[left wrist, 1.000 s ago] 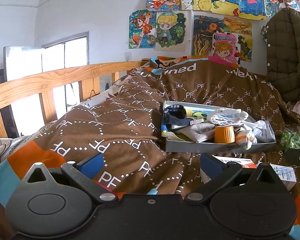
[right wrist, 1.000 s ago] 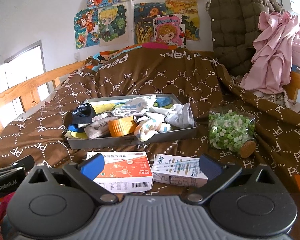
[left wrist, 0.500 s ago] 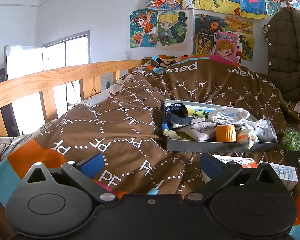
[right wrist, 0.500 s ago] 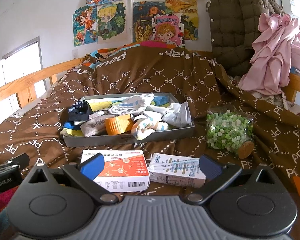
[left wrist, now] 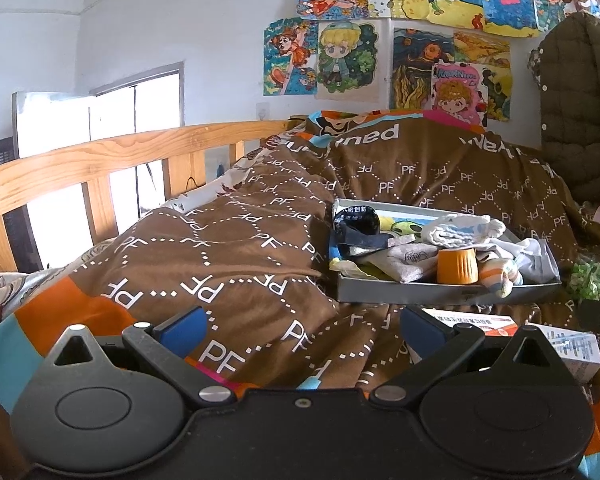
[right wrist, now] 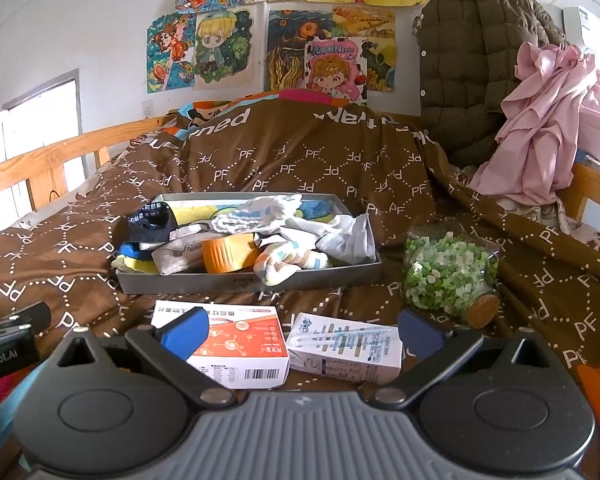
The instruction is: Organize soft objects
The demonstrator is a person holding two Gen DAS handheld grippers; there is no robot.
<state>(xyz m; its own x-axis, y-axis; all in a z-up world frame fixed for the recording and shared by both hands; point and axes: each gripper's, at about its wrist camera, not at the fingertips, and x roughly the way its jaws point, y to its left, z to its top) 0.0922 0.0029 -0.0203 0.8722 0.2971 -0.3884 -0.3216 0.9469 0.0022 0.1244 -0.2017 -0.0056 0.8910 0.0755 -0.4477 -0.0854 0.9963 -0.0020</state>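
The right gripper (right wrist: pixel 302 330) has drawn a little closer to the bed's clutter over the last second, so the two boxes sit larger and lower between its spread, empty fingers; the left gripper (left wrist: pixel 302 330) has barely shifted, its fingers likewise parted with nothing between them, hanging over the brown quilt (left wrist: pixel 228 248) to the left of the tray.

The soft things lie heaped in the grey tray (right wrist: pixel 188 282): a white ribbed sock (right wrist: pixel 260 210), a striped pastel sock (right wrist: pixel 288 264) drooping over the front rim, a pale cloth (right wrist: pixel 350 240), a dark rolled sock (right wrist: pixel 152 220) at the left end; an orange cup (right wrist: pixel 230 254) (hard, by the look of it) lies on its side among them.

Outside the tray, just in front, are an orange-and-white box (right wrist: pixel 236 344) and a white box (right wrist: pixel 346 346), with a jar of green bits (right wrist: pixel 446 272) to the right.

Nothing in the tray has moved; the small approach suggests a reach is being lined up, though toward which item cannot be told.
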